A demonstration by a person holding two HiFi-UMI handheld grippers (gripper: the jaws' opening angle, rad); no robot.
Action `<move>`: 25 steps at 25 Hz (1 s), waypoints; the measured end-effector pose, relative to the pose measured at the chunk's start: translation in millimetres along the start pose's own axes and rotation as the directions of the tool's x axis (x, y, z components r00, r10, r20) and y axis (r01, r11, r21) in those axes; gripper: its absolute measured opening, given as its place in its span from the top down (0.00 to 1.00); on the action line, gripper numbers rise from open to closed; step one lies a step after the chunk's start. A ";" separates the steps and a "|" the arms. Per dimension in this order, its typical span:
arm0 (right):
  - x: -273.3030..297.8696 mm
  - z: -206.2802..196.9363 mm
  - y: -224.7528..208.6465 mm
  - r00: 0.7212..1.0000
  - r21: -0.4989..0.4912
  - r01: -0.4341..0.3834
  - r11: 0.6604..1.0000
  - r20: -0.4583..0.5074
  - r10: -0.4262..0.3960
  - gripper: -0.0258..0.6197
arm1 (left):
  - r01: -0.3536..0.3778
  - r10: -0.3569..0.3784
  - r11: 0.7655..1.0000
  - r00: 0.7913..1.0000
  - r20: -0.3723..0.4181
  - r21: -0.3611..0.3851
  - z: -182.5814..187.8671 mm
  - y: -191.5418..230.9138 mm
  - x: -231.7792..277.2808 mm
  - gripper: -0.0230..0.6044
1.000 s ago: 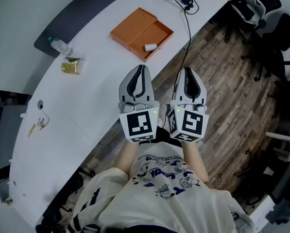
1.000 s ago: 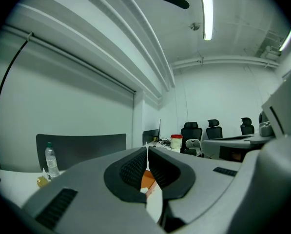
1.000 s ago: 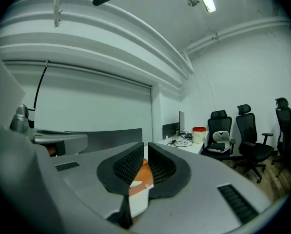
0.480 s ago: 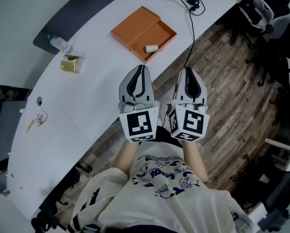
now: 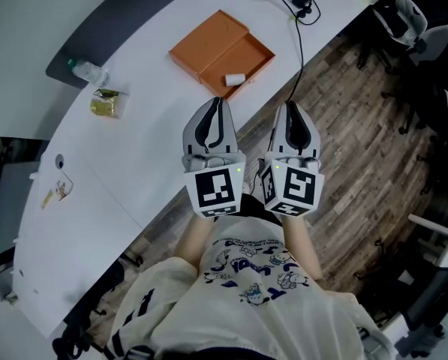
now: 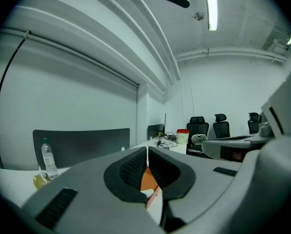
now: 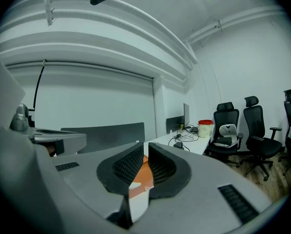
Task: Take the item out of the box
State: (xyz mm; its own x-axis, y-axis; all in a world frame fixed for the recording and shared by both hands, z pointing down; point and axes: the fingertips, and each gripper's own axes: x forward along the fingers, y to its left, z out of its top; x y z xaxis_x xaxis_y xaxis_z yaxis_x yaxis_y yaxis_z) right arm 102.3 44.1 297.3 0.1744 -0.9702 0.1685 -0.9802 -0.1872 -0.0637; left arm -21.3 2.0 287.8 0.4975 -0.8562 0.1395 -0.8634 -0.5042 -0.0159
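White curved desk [image 5: 133, 148] runs across the head view, with wood floor and office chairs [image 5: 404, 13] to the right. Orange box [image 5: 208, 40] lies open on the desk, its two halves flat and side by side.

Left gripper [image 5: 219, 103] and right gripper [image 5: 290, 107] are held level in front of the person, side by side and short of the box, touching nothing. Both gripper views show the jaws pressed together with nothing pinched. Only the orange box shows in the distance past the tips.

The item [image 5: 235, 79] is small, white and roundish-oblong. It lies loose in the right-hand tray half, near the edge closest to the person. What it is, can't tell, too small.

Elsewhere on the desk: a water bottle [image 5: 87, 72] and a yellow packet [image 5: 103, 105] well off to the left, and cables [image 5: 300, 6] at the far end.

Handling guess:
- The item is probably light and stiff.
- It may roll or skid on the smooth tray floor if nudged.
- The low tray wall just beside it could crowd one jaw.
- Best hold is likely from above, across its short width at the middle, jaws spread first.
- The box looks light and may shift, so the other gripper could steady the lid half.
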 end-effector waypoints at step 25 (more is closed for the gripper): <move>120.2 -12.4 -10.0 0.995 -0.008 0.036 0.999 -0.094 -0.037 0.88 | 0.075 -0.074 0.997 0.991 -0.115 0.002 -24.9 35.4 119.1 0.93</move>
State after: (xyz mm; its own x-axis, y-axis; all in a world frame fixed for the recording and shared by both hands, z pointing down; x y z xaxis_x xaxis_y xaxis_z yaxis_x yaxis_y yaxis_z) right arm 132.0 -68.7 330.3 0.2005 -0.9440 0.2621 -0.9741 -0.2208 -0.0499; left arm 5.3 -115.0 328.5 0.5472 -0.7977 0.2534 -0.8236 -0.5672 -0.0071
